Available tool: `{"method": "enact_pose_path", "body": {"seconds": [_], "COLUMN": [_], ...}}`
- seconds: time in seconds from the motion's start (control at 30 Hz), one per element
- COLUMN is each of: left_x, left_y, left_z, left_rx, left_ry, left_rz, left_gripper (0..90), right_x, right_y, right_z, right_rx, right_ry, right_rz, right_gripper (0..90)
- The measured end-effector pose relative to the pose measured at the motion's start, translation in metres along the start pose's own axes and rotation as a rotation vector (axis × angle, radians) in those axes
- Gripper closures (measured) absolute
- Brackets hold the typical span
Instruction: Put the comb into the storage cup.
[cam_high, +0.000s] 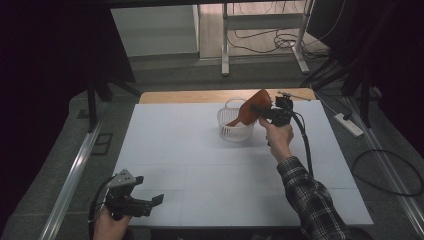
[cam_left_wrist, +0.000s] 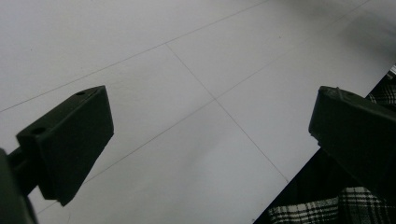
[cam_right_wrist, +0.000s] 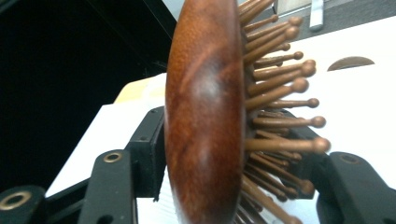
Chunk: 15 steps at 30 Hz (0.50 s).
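A brown wooden hairbrush (cam_high: 252, 108) leans with its handle down inside a small white basket (cam_high: 231, 131) at the far middle of the white board. My right gripper (cam_high: 263, 110) is shut on the brush's head, just right of the basket. In the right gripper view the brush's smooth back (cam_right_wrist: 205, 116) and its wooden pins (cam_right_wrist: 280, 100) sit squeezed between the two black jaws. My left gripper (cam_high: 159, 200) rests low at the near left corner of the board, open, with bare white board between its jaws (cam_left_wrist: 210, 135).
The white board (cam_high: 200, 165) covers a wooden table whose far edge (cam_high: 200, 96) shows. A thin rod-like tool (cam_high: 295, 95) lies at the far right of that edge. Metal frame legs, cables and a power strip (cam_high: 350, 125) are on the floor beyond.
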<state>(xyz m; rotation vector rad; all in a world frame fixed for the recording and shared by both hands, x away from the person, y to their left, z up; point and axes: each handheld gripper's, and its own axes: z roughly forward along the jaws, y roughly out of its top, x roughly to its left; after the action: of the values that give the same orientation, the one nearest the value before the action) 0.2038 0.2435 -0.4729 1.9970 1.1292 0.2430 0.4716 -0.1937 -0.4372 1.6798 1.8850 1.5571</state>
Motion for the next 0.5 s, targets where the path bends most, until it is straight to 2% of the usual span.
{"method": "enact_pose_path", "body": {"seconds": [0.27,0.37,0.5], "left_x": [0.0000,0.0000,0.0000], "left_y": [0.0000,0.0000,0.0000], "left_z": [0.0000,0.0000,0.0000], "left_rx": [0.000,0.001,0.001], "left_ry": [0.001,0.001,0.001], "left_rz": [0.001,0.002,0.001], "left_gripper": [0.6,0.6,0.6], "right_x": [-0.0014,-0.0018,-0.0021], "right_y": [-0.0007,-0.0012,-0.0009], "right_z": [0.0016,0.0022,0.0015], "right_rx": [0.023,0.033,0.040], "right_ry": [0.007,-0.008,-0.017], "right_rz": [-0.007,-0.022,-0.043], "right_gripper": [32.1,26.1,22.5]}}
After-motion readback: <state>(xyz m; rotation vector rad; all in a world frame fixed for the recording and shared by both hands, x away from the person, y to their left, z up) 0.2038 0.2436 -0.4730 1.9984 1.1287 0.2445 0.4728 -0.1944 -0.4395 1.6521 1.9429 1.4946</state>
